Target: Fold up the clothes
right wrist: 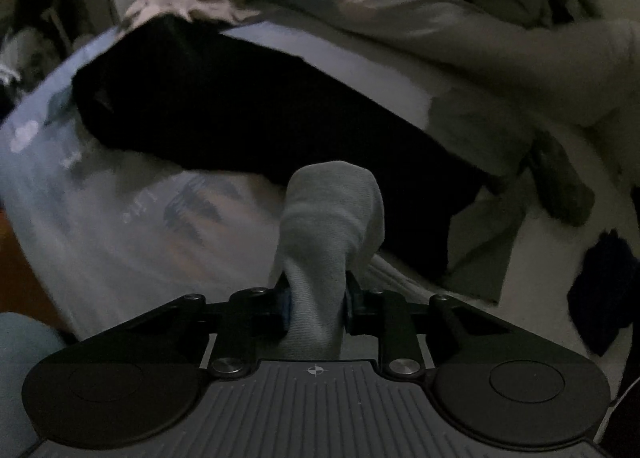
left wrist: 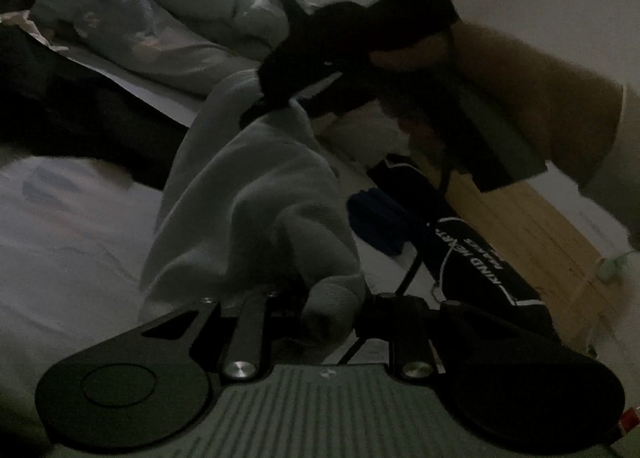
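Observation:
A light grey sock (left wrist: 256,194) hangs stretched between both grippers above the bed. In the left wrist view my left gripper (left wrist: 316,306) is shut on its near end, the cloth bunched over the fingers. The far end is pinched by my right gripper (left wrist: 276,102), held by a black-gloved hand (left wrist: 360,34). In the right wrist view my right gripper (right wrist: 316,298) is shut on the grey sock (right wrist: 328,226), whose toe end sticks up past the blue finger pads (right wrist: 285,308).
A black garment (right wrist: 240,114) lies across the pale bedsheet (right wrist: 132,226). A rumpled grey duvet (left wrist: 224,6) lies at the back. A dark printed garment (left wrist: 480,262) and a blue cloth (left wrist: 376,218) lie near the wooden floor (left wrist: 532,226). A dark item (right wrist: 604,290) is at the right.

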Tool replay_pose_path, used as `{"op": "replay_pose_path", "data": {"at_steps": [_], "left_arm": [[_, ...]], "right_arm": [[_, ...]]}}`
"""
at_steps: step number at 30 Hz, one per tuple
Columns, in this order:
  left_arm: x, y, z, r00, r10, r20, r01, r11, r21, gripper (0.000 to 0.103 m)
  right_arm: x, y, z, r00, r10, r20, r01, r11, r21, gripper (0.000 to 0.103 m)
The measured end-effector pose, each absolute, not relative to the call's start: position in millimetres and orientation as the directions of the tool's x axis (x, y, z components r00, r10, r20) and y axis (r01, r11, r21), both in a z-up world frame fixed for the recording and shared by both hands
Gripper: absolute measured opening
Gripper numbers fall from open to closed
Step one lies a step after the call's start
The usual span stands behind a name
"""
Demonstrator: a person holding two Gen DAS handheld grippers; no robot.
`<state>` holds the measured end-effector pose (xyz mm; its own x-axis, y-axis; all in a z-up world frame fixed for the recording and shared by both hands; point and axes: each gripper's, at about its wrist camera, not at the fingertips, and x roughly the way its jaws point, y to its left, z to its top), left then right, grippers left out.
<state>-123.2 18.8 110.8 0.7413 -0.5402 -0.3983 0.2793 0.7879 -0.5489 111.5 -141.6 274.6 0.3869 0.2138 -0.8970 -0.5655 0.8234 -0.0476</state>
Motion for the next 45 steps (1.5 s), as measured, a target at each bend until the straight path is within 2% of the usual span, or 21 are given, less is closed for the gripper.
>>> {"op": "replay_pose_path", "data": {"at_steps": [14, 20, 23, 26, 28, 29, 31, 34, 36, 41, 43, 45], "left_arm": [[-82, -91, 89, 0.648, -0.594, -0.477, 0.338, 0.785, -0.519, 0.024], [-64, -132, 57, 0.587, -0.59, -0.555, 0.343, 0.802, -0.489, 0.023], [-57, -140, 43, 0.577, -0.59, -0.566, 0.359, 0.805, -0.473, 0.025], [-55, -145, 36, 0.57, -0.609, -0.551, 0.399, 0.792, -0.462, 0.037], [-57, -149, 34, 0.56, -0.619, -0.55, 0.421, 0.785, -0.454, 0.046], [-57, -148, 35, 0.557, -0.623, -0.55, 0.429, 0.782, -0.452, 0.049], [-58, -143, 37, 0.545, -0.645, -0.536, 0.437, 0.764, -0.475, 0.063], [-63, -140, 41, 0.518, -0.684, -0.514, 0.444, 0.728, -0.522, 0.078], [-68, -136, 42, 0.501, -0.702, -0.506, 0.451, 0.711, -0.539, 0.083], [-84, -122, 54, 0.443, -0.775, -0.451, 0.475, 0.629, -0.615, 0.087], [-95, -117, 60, 0.416, -0.807, -0.419, 0.501, 0.588, -0.635, 0.09], [-107, -111, 68, 0.377, -0.842, -0.387, 0.525, 0.538, -0.659, 0.091]], "right_arm": [[155, -330, 241, 0.375, 0.417, -0.828, -0.411, 0.875, 0.254, 0.026], [172, -402, 182, 0.363, 0.479, -0.8, -0.323, 0.869, 0.374, 0.026], [181, -424, 146, 0.349, 0.516, -0.782, -0.289, 0.853, 0.434, 0.028], [186, -445, 118, 0.345, 0.582, -0.736, -0.284, 0.812, 0.509, 0.038], [186, -459, 104, 0.355, 0.593, -0.723, -0.266, 0.805, 0.53, 0.065], [184, -465, 102, 0.367, 0.59, -0.719, -0.255, 0.807, 0.532, 0.068], [175, -473, 106, 0.393, 0.582, -0.712, -0.25, 0.812, 0.527, 0.071], [156, -480, 121, 0.442, 0.529, -0.724, -0.251, 0.848, 0.466, 0.076], [142, -470, 127, 0.465, 0.518, -0.718, -0.259, 0.855, 0.449, 0.077], [106, -446, 142, 0.52, 0.49, -0.7, -0.276, 0.872, 0.405, 0.077], [91, -436, 148, 0.541, 0.479, -0.691, -0.282, 0.878, 0.387, 0.087], [77, -427, 154, 0.562, 0.467, -0.682, -0.288, 0.884, 0.368, 0.091]]}}
